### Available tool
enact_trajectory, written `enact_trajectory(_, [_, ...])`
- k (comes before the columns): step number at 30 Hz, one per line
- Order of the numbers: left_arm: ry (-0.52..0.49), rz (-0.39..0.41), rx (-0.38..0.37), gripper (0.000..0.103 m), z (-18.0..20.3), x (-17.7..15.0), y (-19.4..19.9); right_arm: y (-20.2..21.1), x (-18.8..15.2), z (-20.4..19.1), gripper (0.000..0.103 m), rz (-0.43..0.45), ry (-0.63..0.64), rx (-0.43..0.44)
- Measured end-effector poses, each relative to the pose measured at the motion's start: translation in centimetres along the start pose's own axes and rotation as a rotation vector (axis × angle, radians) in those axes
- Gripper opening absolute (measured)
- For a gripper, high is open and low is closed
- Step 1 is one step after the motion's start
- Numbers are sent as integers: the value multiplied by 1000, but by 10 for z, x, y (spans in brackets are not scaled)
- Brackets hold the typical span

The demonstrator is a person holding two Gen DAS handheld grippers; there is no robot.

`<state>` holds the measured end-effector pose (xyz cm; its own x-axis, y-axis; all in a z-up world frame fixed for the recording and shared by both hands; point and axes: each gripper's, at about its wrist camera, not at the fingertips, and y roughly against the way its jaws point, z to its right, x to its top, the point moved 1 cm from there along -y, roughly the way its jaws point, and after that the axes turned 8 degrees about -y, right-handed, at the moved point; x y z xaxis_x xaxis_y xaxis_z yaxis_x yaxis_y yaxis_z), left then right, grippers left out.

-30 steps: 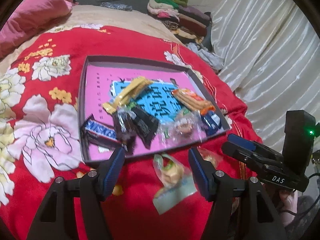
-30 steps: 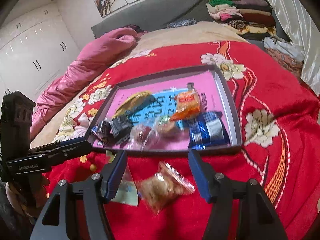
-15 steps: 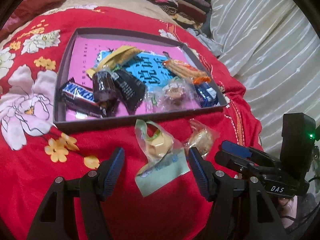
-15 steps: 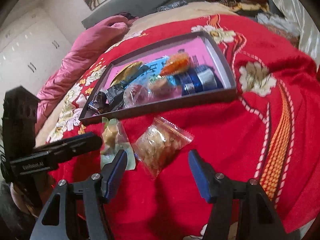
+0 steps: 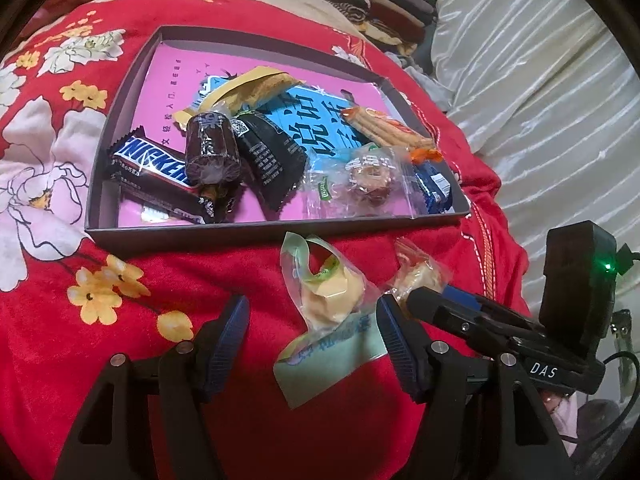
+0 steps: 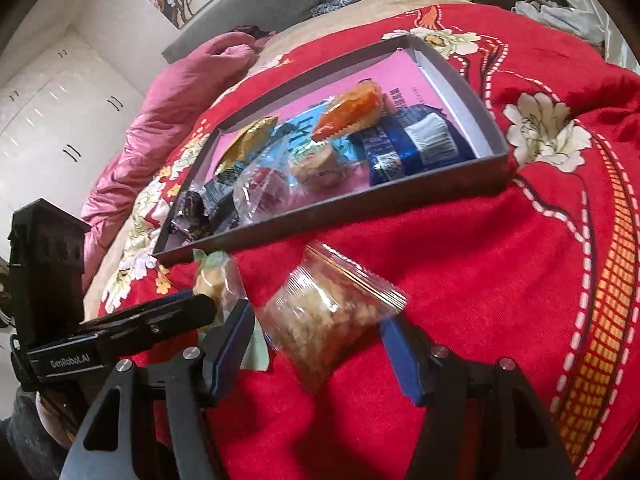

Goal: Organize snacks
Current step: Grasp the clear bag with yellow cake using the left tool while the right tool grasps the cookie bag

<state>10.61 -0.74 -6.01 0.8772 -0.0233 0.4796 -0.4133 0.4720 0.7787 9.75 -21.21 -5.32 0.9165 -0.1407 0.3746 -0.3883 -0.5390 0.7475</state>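
Clear-wrapped yellow pastry packet [image 5: 332, 300] lay on the red floral blanket [image 5: 100, 360], lower centre of the left wrist view, between the left tool's [image 5: 312, 340] spread fingers, pads not touching it. Beside it, a clear zip bag of crumbly snack [image 6: 328, 316] sat between the right tool's [image 6: 316, 344] parted fingers, likewise unpinched. Both packets rested just outside the near wall of the grey tray [image 5: 256, 232]. Inside the tray: a Snickers bar [image 5: 156, 164], dark wrappers, an orange packet [image 6: 352, 108], and a blue packet [image 6: 408, 144]. Folded clothes [image 5: 372, 4] were stacked at upper right.
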Motion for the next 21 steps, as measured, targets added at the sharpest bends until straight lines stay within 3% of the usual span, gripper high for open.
enact_trajectory(6, [10,4,-17,68,0,1,-3,-8,3,-4,65,-4,26,20])
enact_trajectory(11, [7,10,-18,66,4,1,-6,-13,6,-7,54,10,62,4])
enact_trajectory(15, [0,12,-17,65,11,2,-12,-11,6,-7,52,11,67,10])
enact_trajectory(21, [-24,9,1,54,22,8,-23,0,2,-3,51,26,71,-4])
